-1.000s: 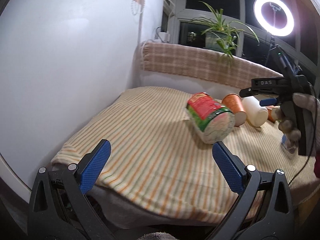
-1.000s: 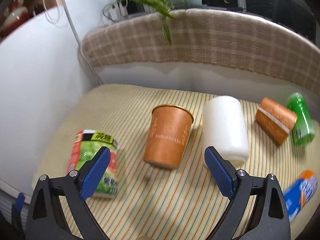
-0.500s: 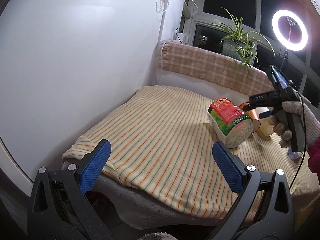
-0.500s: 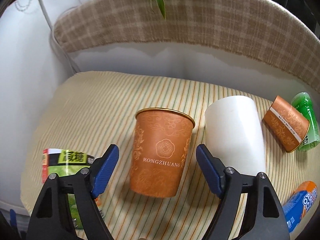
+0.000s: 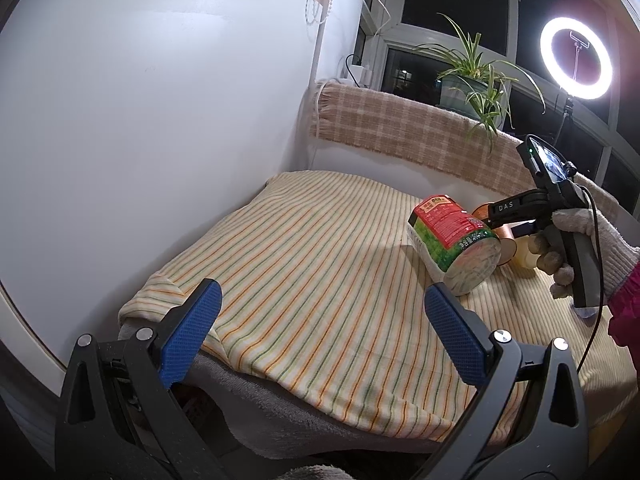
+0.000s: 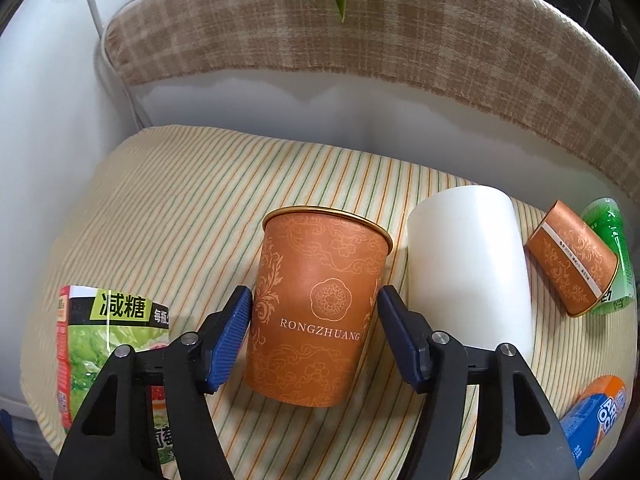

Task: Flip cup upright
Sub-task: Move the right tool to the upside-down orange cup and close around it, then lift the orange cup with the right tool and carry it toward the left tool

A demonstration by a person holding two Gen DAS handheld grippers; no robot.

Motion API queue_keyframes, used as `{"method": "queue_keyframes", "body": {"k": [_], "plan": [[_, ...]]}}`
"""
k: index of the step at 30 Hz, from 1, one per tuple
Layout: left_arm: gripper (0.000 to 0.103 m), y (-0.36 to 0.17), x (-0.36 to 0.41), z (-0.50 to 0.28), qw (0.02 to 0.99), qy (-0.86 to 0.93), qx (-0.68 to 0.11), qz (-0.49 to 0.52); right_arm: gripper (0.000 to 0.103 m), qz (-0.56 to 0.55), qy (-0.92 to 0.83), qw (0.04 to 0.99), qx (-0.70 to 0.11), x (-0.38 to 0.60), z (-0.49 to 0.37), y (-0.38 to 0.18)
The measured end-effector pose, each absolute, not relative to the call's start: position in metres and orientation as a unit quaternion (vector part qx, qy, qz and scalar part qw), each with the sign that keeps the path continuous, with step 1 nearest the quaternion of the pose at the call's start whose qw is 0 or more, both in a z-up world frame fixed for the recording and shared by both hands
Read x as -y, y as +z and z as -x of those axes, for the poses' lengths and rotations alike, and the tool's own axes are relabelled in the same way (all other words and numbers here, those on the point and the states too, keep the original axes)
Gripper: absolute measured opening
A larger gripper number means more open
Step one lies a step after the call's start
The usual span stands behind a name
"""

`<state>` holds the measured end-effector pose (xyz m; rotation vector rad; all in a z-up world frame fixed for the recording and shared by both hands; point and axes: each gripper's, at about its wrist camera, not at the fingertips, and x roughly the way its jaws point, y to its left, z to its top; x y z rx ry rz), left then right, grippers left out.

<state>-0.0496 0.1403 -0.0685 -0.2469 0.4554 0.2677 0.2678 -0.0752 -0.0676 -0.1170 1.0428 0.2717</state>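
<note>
An orange paper cup (image 6: 316, 312) with gold print lies on its side on the striped cloth (image 6: 192, 208), its rim pointing away from me. My right gripper (image 6: 316, 336) straddles the cup, and its blue pads (image 6: 230, 340) touch or nearly touch the cup's two sides. In the left wrist view the cup (image 5: 494, 224) is mostly hidden behind a red-green container (image 5: 456, 248), with the right gripper (image 5: 516, 212) at it. My left gripper (image 5: 320, 340) is open and empty over the cloth's near edge.
A white cup (image 6: 468, 272) lies just right of the orange cup. A second orange cup (image 6: 572, 264), a green can (image 6: 610, 256) and a blue-orange packet (image 6: 596, 412) lie further right. A white wall (image 5: 140, 120) stands left; a plaid backrest (image 6: 320, 28) runs behind.
My right gripper has moved forward onto the orange cup and narrowed around it. My left gripper has pulled back and away from the container.
</note>
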Motion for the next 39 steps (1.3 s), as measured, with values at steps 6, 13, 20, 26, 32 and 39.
{"method": "queue_keyframes", "body": {"k": [6, 13, 20, 26, 32, 39], "plan": [[0.103, -0.068, -0.14, 0.05, 0.958, 0.132, -0.224, 0.122, 0.064, 0.053, 0.133, 0.859, -0.491, 0.079, -0.265, -0.064], [0.103, -0.064, -0.137, 0.048, 0.96, 0.131, -0.221, 0.115, 0.063, 0.058, 0.153, 0.87, -0.465, 0.078, -0.255, -0.045], [0.103, -0.058, -0.129, 0.045, 0.962, 0.125, -0.219, 0.106, 0.063, 0.044, 0.18, 0.881, -0.434, 0.087, -0.227, -0.021], [0.103, -0.055, -0.113, 0.039, 0.964, 0.108, -0.221, 0.096, 0.064, 0.007, 0.202, 0.888, -0.414, 0.107, -0.185, -0.006], [0.103, -0.053, -0.096, 0.03, 0.966, 0.078, -0.225, 0.102, 0.064, -0.043, 0.212, 0.887, -0.407, 0.143, -0.141, -0.01], [0.103, -0.053, -0.074, 0.018, 0.965, 0.036, -0.236, 0.106, 0.064, -0.077, 0.21, 0.881, -0.416, 0.163, -0.1, -0.032]]}}
